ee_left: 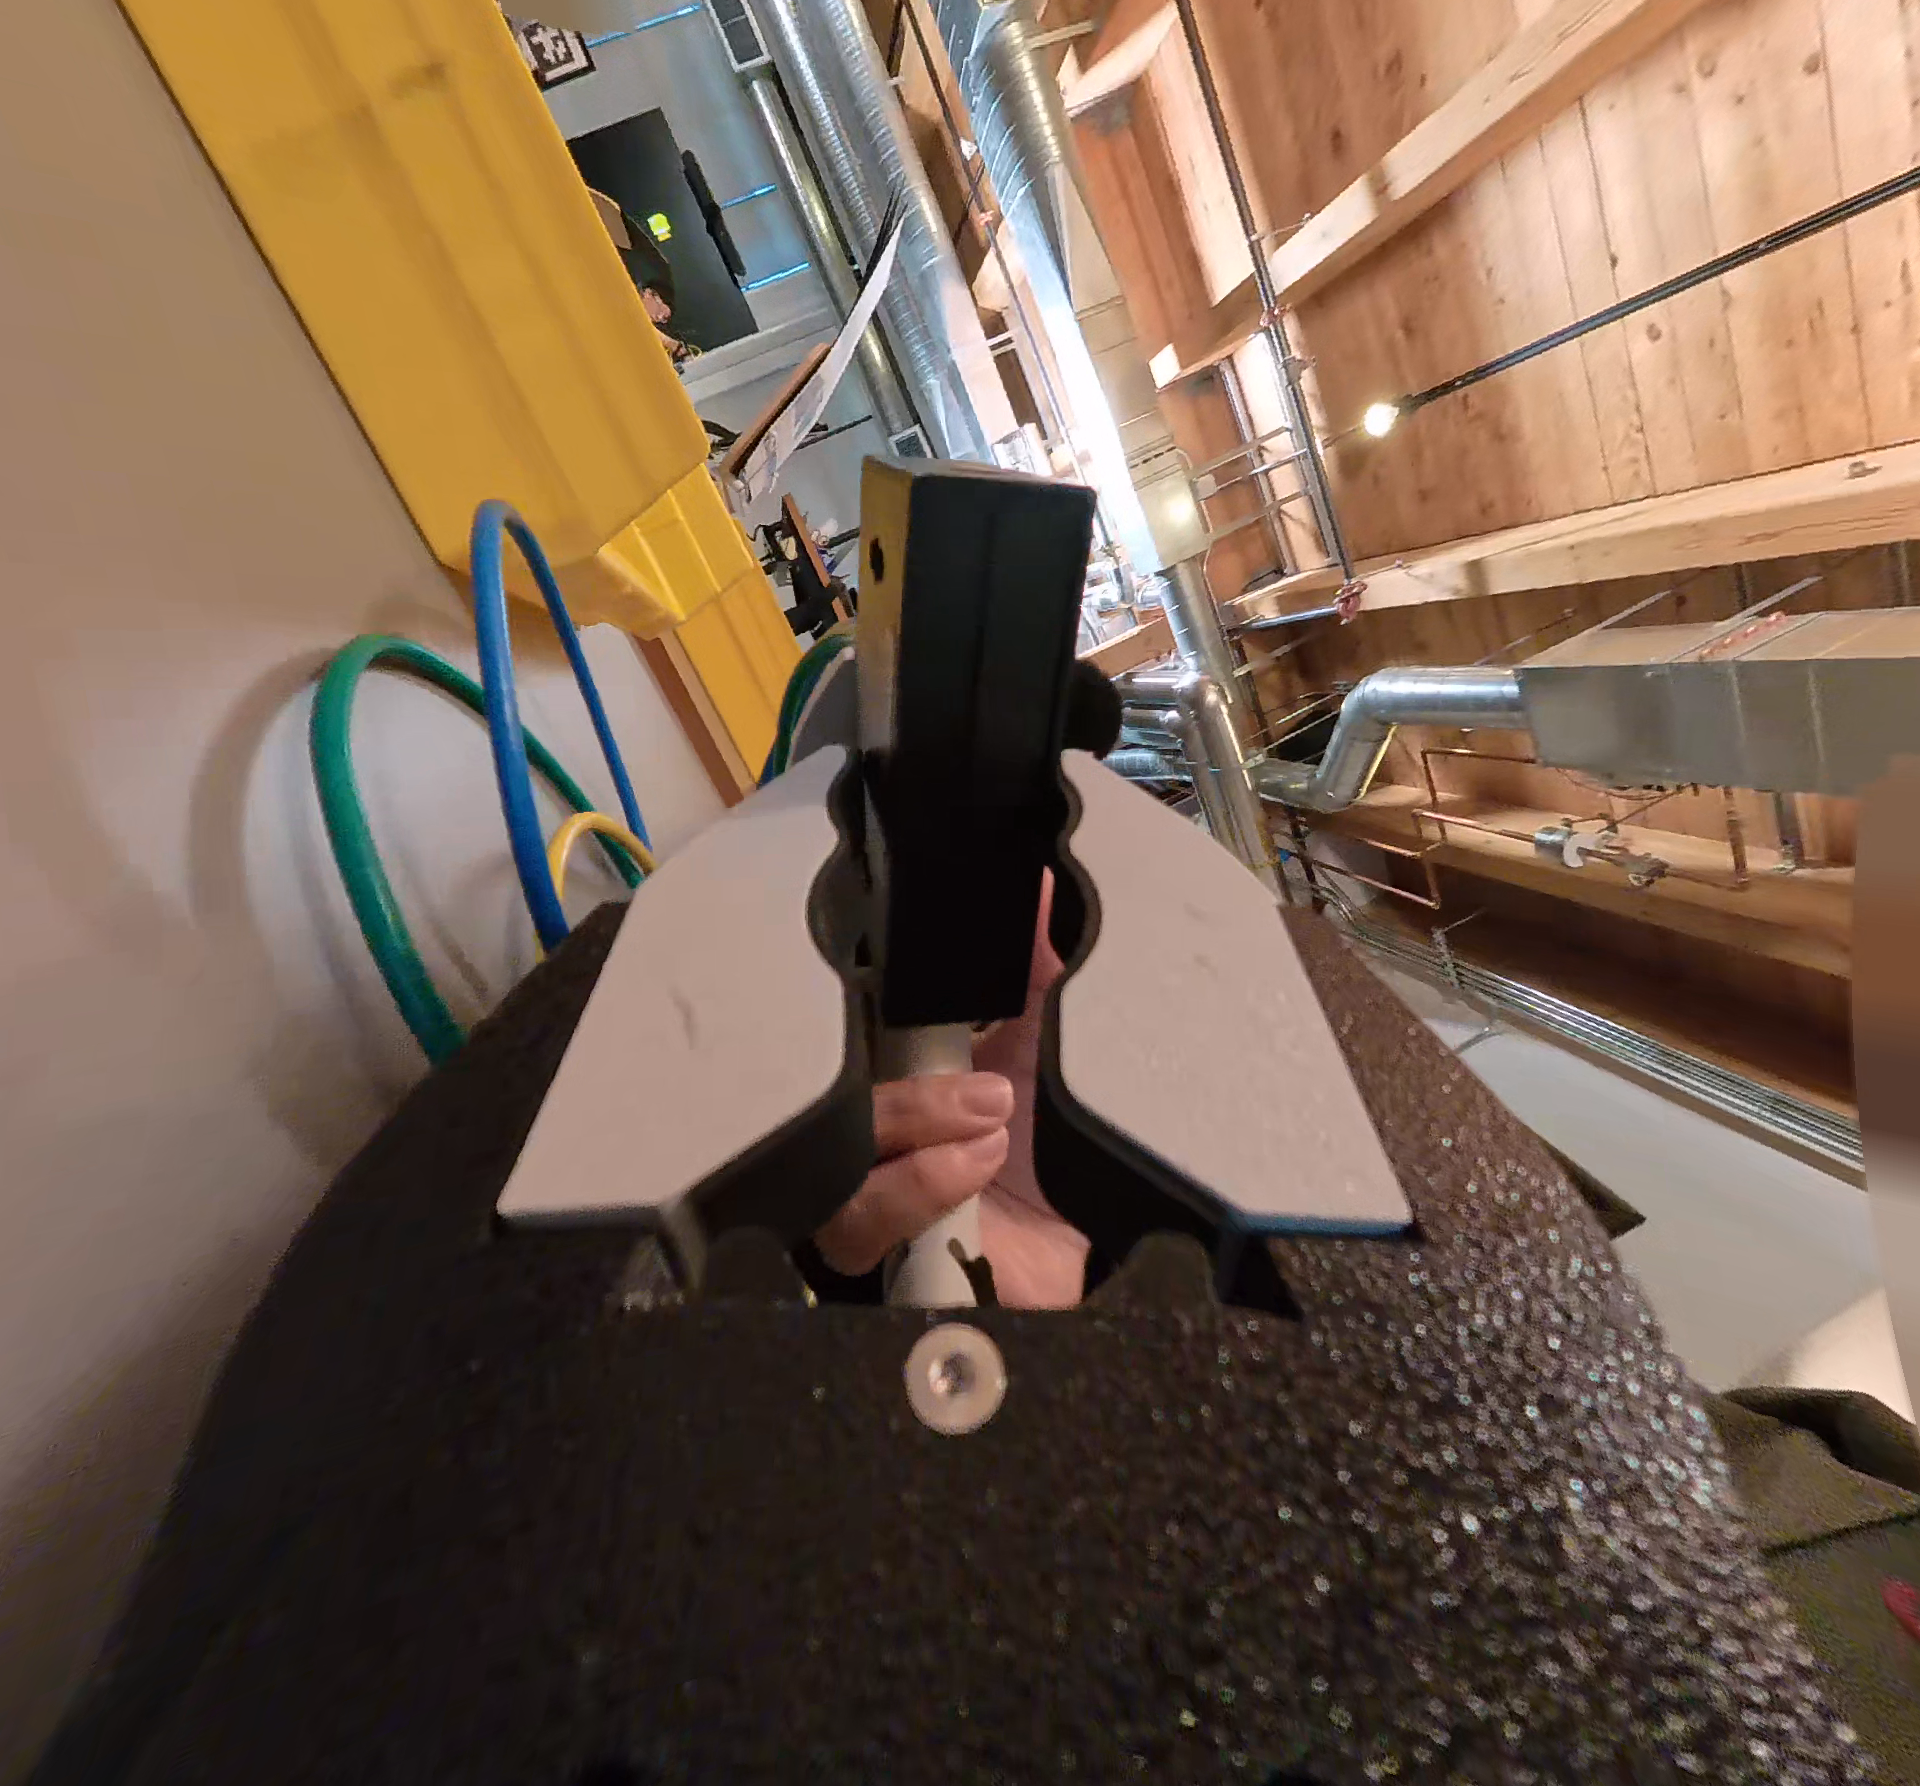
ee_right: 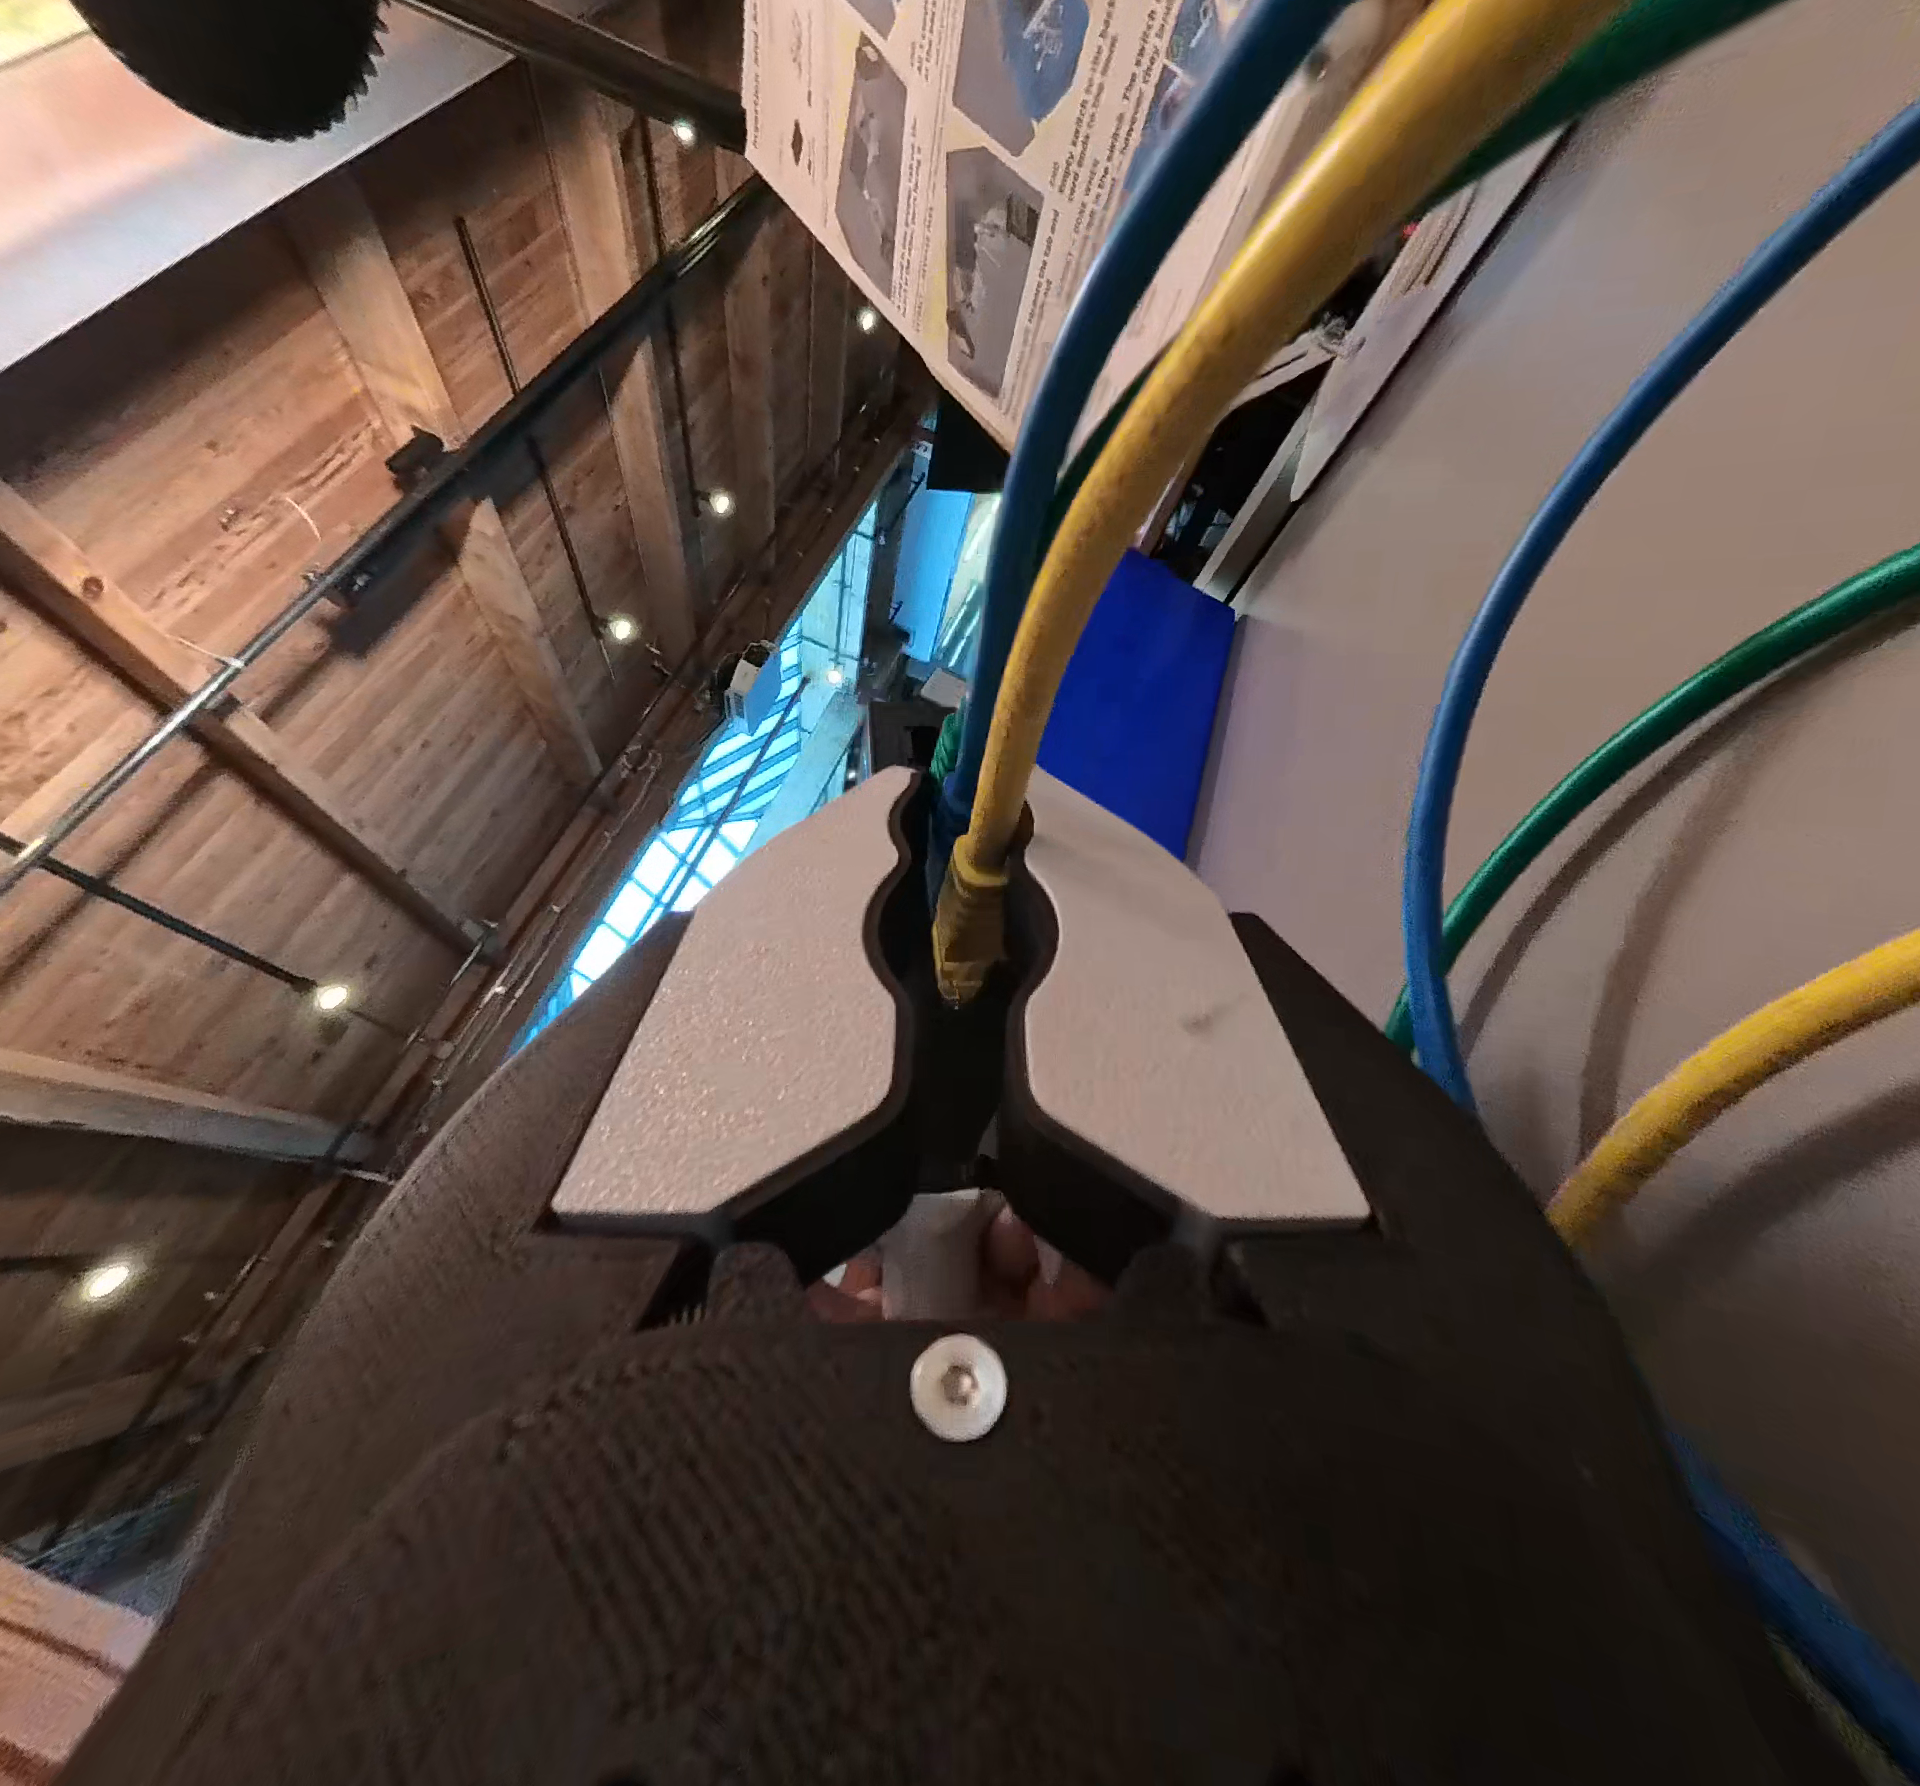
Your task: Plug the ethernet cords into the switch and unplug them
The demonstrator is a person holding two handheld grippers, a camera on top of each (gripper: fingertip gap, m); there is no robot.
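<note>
We clamp the black switch (ee_left: 977,760) in our left gripper (ee_left: 961,801) above the bench; our right gripper (ee_right: 961,889) pinches the yellow ethernet cord (ee_right: 1049,697) behind its plug — next, we judge, aligning plug and port.

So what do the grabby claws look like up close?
Both match. The left gripper and right gripper each have two flat pale grey fingers with wavy black inner edges, on a rough, sparkly black body with one silver screw.
</note>
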